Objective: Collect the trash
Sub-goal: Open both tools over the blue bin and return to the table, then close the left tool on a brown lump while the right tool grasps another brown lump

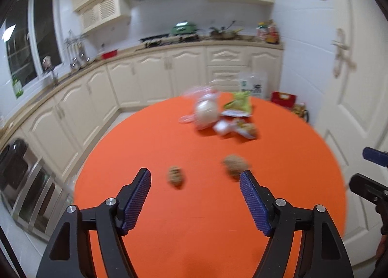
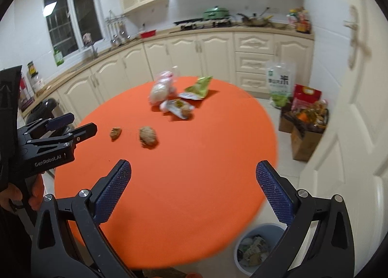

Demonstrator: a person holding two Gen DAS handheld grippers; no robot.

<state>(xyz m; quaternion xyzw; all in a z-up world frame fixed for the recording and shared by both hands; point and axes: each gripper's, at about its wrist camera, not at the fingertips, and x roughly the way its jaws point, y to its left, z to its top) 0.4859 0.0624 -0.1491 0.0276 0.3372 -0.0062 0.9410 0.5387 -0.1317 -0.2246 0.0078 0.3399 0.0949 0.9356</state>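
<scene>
A round worktop (image 2: 194,181) with a smooth orange cover carries the trash: two rough brown lumps (image 2: 148,136) near the middle, and at the far side a crumpled green wrapper (image 2: 200,87), a clear bag with something white (image 2: 158,91) and a torn packet (image 2: 180,108). Both the left tool (image 1: 195,181) and the right tool (image 2: 192,173), with ribbed blue pads, are released and grasp nothing. Only the right view shows the grey bin (image 2: 257,249) of scraps on the floor beside the worktop's near right edge.
</scene>
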